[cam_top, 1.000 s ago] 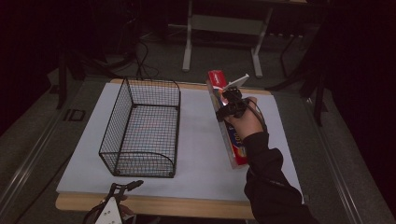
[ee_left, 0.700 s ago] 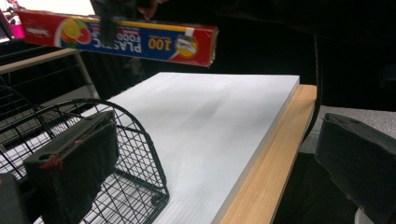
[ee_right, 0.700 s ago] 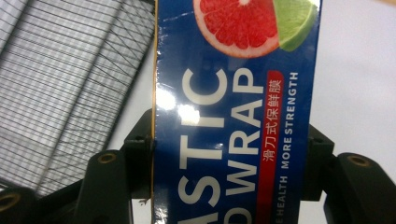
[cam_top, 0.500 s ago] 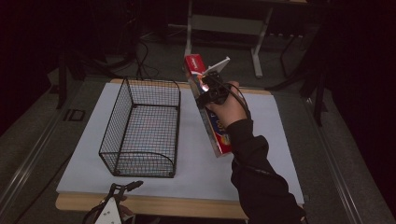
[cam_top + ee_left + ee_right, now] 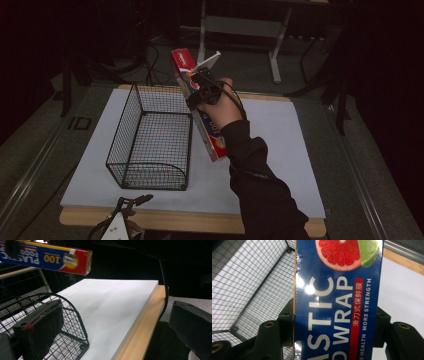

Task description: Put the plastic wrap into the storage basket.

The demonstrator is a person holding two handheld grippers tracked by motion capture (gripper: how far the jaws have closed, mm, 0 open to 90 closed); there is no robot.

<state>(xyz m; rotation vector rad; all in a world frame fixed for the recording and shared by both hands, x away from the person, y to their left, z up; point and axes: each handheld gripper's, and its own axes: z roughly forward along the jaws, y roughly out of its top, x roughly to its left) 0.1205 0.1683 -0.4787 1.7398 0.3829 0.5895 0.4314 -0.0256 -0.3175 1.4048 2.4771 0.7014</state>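
Plastic-wrap box (image 5: 197, 107) sits clamped between right gripper (image 5: 202, 92) jaws, beside wire basket (image 5: 150, 145).

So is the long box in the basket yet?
Not yet. Done: the right gripper has the long blue-and-red plastic wrap box clamped and lifted off the white table. In hand: it hangs beside the black wire basket. Left: lowering it inside and letting go.
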